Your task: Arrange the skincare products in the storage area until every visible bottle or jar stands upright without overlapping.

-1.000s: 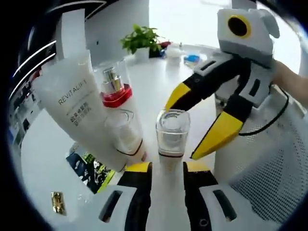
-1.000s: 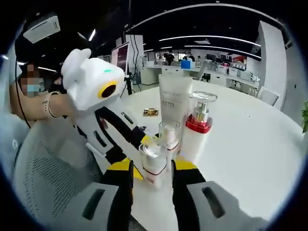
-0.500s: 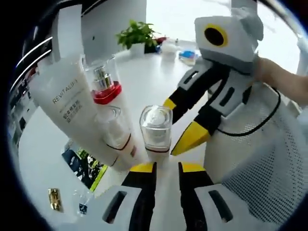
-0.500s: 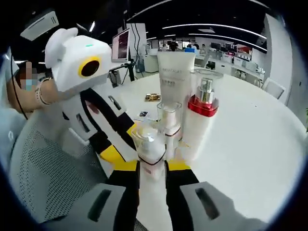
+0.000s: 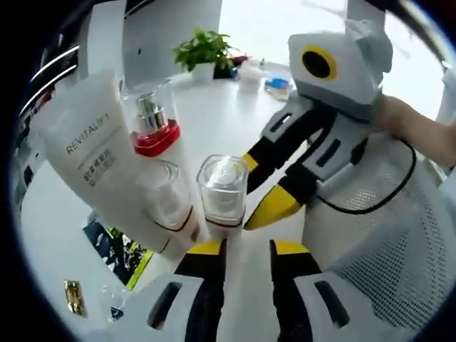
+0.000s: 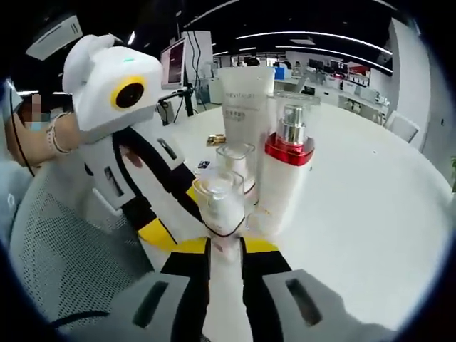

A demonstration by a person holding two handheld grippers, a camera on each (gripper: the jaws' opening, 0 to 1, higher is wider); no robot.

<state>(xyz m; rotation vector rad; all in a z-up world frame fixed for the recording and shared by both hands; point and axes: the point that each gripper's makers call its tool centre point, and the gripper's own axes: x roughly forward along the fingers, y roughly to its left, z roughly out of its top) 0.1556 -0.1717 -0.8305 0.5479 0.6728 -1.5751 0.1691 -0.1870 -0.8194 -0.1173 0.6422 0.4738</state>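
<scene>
My right gripper (image 6: 225,241) pinches a clear-capped white bottle (image 6: 219,206) at frame centre, upright beside the red-collared pump (image 6: 285,171) and tube (image 6: 245,107); my left gripper (image 5: 244,249) gapes empty just below it

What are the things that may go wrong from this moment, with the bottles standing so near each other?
1. The right gripper is closed on the small clear-capped bottle, which stands right beside the second small bottle and the red-collared pump bottle; a sideways move may knock them over.
2. The white tube looks tilted and could fall.
3. The left gripper sits very near the right one; they may collide.
</scene>
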